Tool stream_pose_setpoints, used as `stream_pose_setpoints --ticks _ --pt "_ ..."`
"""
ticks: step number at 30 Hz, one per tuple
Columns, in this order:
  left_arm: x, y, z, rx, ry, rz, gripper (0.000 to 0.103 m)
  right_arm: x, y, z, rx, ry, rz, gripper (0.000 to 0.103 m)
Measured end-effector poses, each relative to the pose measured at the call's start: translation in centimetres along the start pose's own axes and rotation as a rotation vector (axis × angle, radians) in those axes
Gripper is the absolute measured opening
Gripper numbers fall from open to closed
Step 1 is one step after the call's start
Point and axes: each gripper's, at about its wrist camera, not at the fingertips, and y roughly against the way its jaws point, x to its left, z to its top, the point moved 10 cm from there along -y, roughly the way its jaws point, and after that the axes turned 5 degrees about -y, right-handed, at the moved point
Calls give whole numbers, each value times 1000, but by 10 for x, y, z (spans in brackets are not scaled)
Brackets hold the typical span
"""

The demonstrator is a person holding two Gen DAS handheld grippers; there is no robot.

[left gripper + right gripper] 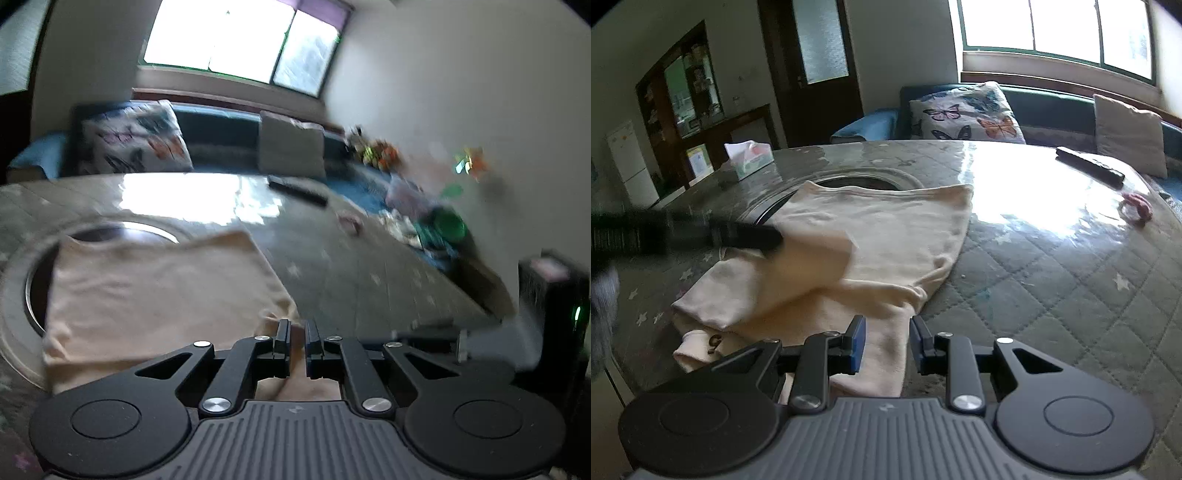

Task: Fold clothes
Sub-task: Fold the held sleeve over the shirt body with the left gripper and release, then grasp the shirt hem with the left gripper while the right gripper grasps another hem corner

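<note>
Cream cotton long-sleeved top (879, 236), lying mid-bench (1052, 258) on the quilted grey cover, fold part-done: left gripper (297, 328), fingers nipped on a cloth fold, carries it at 9 o'clock across the body; right gripper (886, 332) fingers wide, empty, straddling the near sleeve; squaring left.

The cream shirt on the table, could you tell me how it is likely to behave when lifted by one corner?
The shirt is probably floppy: it creases and drapes where the left gripper pinches it. Likely light, being thin. It may slide easily on the glossy table.
</note>
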Motion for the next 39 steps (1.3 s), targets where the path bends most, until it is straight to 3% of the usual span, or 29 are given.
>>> stream_pose_setpoints --ticks 1,3,5,10,17,20,22,23,25,28,32,39 --pt "-1 -1 -3 10 -7 -6 12 -2 0 0 -1 -6 -3 25" --pt "2 6 -7 7 -14 0 28 -3 2 2 -8 -10 -6 25" --pt "10 15 -9 -5 -19 20 36 -3 3 4 -15 -15 -6 25" --pt "62 40 -17 -22 16 144 36 5 -3 4 -3 -10 14 25" --pt "122 66 -47 33 78 291 34 11 -30 5 20 -12 3 25" --pt "132 70 -61 61 88 305 34 9 -42 5 34 -34 7 25" --pt "133 69 -67 75 80 305 33 11 -45 6 34 -26 8 17" --pt "133 68 -69 82 70 307 32 13 -45 6 34 -20 9 7" --pt "133 66 -72 95 46 312 31 15 -43 7 27 -8 -8 3" --pt "137 62 -76 115 21 329 31 17 -35 13 -4 19 -37 3" --pt "143 59 -79 135 13 346 31 11 -41 8 22 6 -46 4" --pt "139 57 -50 78 -19 333 30 19 -22 19 -8 57 -19 9"
